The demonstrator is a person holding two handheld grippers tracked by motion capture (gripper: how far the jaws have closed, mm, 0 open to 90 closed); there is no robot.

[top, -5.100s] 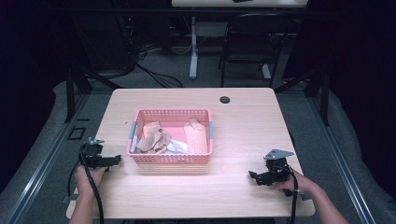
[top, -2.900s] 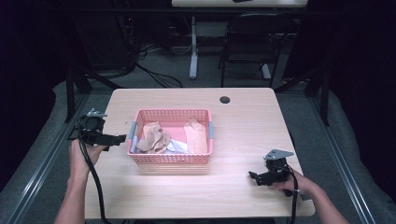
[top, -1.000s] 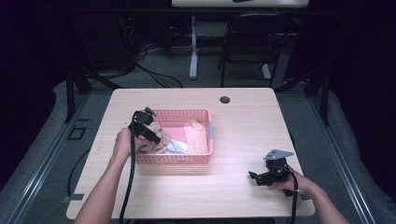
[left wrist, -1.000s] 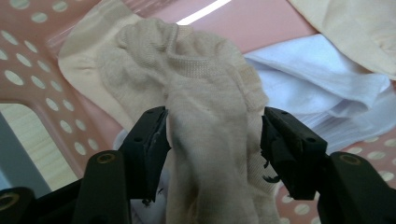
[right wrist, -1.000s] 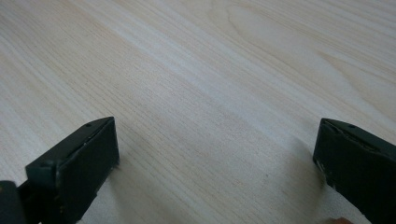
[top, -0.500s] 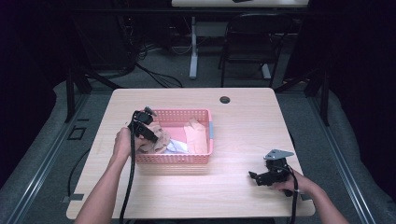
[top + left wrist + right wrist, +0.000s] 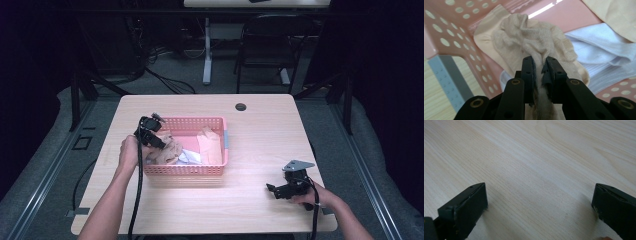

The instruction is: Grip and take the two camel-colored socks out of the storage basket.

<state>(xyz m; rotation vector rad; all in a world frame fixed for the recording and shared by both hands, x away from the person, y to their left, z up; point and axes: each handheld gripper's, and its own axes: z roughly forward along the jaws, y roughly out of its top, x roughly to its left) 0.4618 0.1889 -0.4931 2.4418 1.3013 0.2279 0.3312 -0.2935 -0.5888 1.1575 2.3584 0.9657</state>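
Note:
A pink perforated basket (image 7: 220, 165) sits mid-table and holds crumpled cloths. In the left gripper view a beige knitted sock (image 7: 536, 40) lies bunched in the basket's corner, and my left gripper (image 7: 539, 68) is shut on a fold of it. In the high view that left gripper (image 7: 156, 142) dips into the basket's left end over the beige sock (image 7: 169, 152). A white cloth (image 7: 604, 52) lies beside the sock. My right gripper (image 7: 272, 190) rests on the table at the front right, open, with bare wood between its jaws (image 7: 539, 202).
A peach cloth (image 7: 210, 145) lies in the basket's right half. A round black grommet (image 7: 241, 106) is set in the table's far edge. Bare wooden tabletop (image 7: 260, 140) stretches right of the basket. A chair (image 7: 265, 45) and cables stand beyond the table.
The left gripper travelled from the table's left edge into the basket's left end and closed on the beige sock. The right gripper has stayed where it was.

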